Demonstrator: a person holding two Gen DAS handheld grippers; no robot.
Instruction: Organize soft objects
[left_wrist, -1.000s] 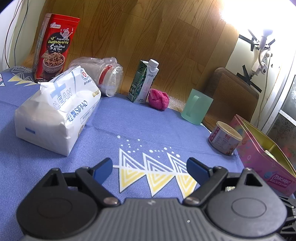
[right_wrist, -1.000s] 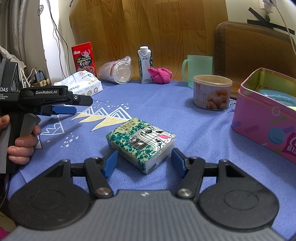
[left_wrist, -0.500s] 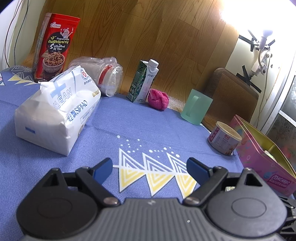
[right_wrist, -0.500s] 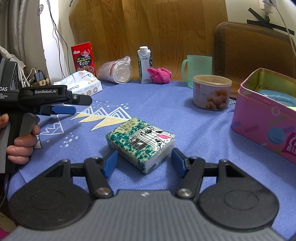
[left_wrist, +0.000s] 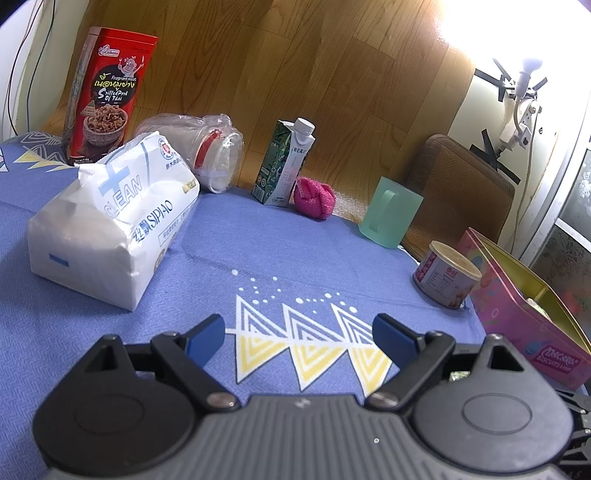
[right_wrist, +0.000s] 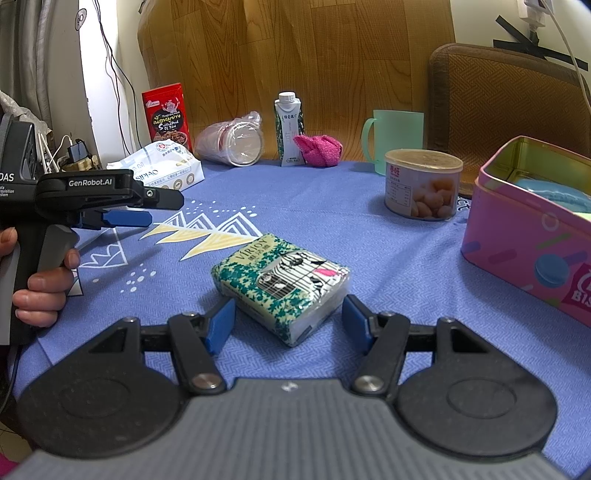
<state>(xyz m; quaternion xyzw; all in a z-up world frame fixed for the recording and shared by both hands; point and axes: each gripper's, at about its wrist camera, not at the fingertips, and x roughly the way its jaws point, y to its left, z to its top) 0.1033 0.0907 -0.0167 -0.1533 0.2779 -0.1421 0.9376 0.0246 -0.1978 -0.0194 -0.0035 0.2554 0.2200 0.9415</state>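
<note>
We hold the right gripper (right_wrist: 288, 321) low over the surface (right_wrist: 388, 266), its fingers spread wide on either side of the small tissue pack (right_wrist: 280, 284), not yet touching it. The left gripper (left_wrist: 298, 338) hovers with fingers equally wide apart and holding nothing. The pink tin (right_wrist: 532, 236) at the right already has something blue and soft-looking inside. By our reckoning most work is left: the big tissue bag (left_wrist: 110, 229) at the far left and the pink cloth (left_wrist: 314, 197) at the far edge lie unsorted
</note>
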